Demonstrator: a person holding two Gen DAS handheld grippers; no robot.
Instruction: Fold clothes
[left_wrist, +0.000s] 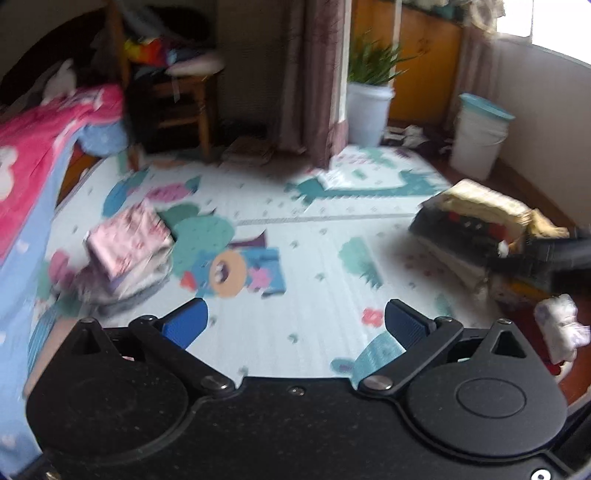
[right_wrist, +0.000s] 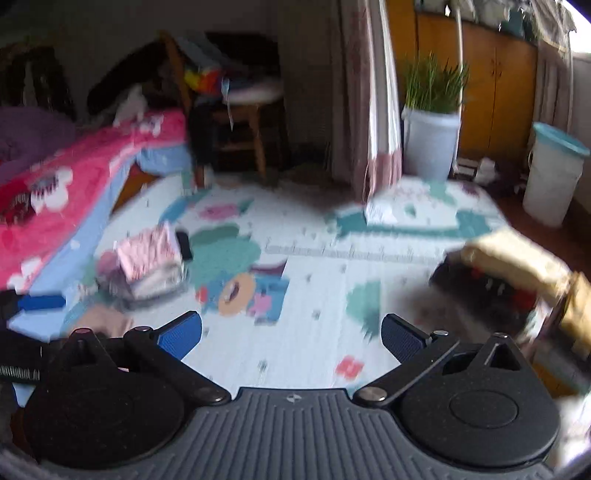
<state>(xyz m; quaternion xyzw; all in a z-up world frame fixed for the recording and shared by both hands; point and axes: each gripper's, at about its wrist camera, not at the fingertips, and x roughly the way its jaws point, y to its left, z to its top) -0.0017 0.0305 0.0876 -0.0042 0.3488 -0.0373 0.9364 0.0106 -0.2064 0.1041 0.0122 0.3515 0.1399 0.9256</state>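
A stack of folded pink and white clothes (left_wrist: 127, 254) lies on the patterned play mat (left_wrist: 314, 258) at the left; it also shows in the right wrist view (right_wrist: 147, 262). A heap of unfolded clothes, yellow on black and red (left_wrist: 480, 218), lies at the right of the mat, and shows in the right wrist view (right_wrist: 517, 273). My left gripper (left_wrist: 295, 323) is open and empty above the mat. My right gripper (right_wrist: 291, 332) is open and empty too. The other gripper's black body (left_wrist: 561, 254) reaches in at the right edge of the left wrist view. Both views are blurred.
A bed with a pink and blue cover (left_wrist: 40, 155) runs along the left. A wooden chair piled with things (left_wrist: 177, 85), a curtain (left_wrist: 314, 74), a white pot with a plant (left_wrist: 369, 107) and a white bin with a teal lid (left_wrist: 480, 129) stand at the back.
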